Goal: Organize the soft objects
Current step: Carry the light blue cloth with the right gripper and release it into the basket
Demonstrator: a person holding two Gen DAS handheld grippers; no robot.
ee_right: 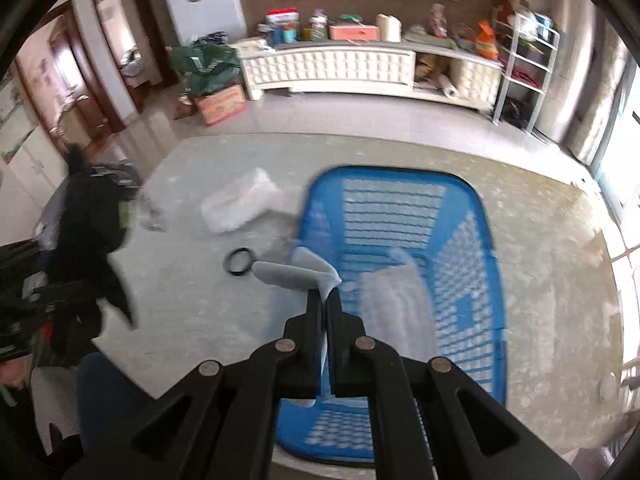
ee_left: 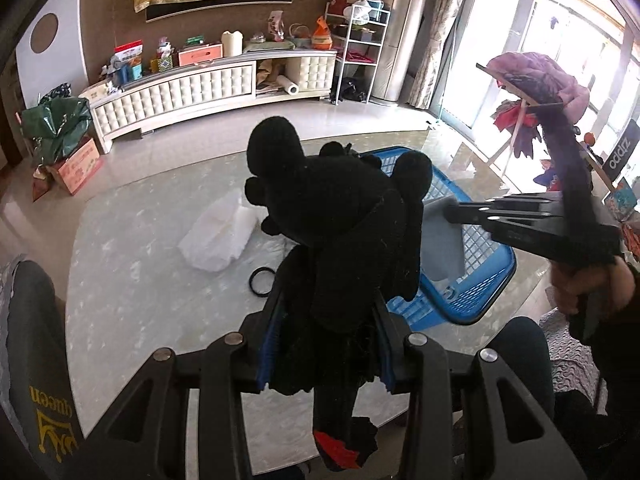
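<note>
My left gripper (ee_left: 328, 308) is shut on a black plush toy (ee_left: 336, 216) with a red patch at its tail, held up above the table. The toy also shows at the left of the right wrist view (ee_right: 86, 236). My right gripper (ee_right: 325, 300) is shut on a pale grey cloth (ee_right: 296, 274) and holds it over the near left rim of the blue plastic basket (ee_right: 490, 240). A white folded cloth (ee_right: 394, 304) hangs inside the basket. In the left wrist view the right gripper (ee_left: 452, 212) reaches over the basket (ee_left: 480, 264).
A white plastic bag (ee_right: 240, 204) and a black ring (ee_right: 239, 262) lie on the marble table (ee_right: 560, 280) left of the basket. A chair back (ee_left: 32, 360) stands at the near left. A white cabinet (ee_right: 332, 66) lines the far wall.
</note>
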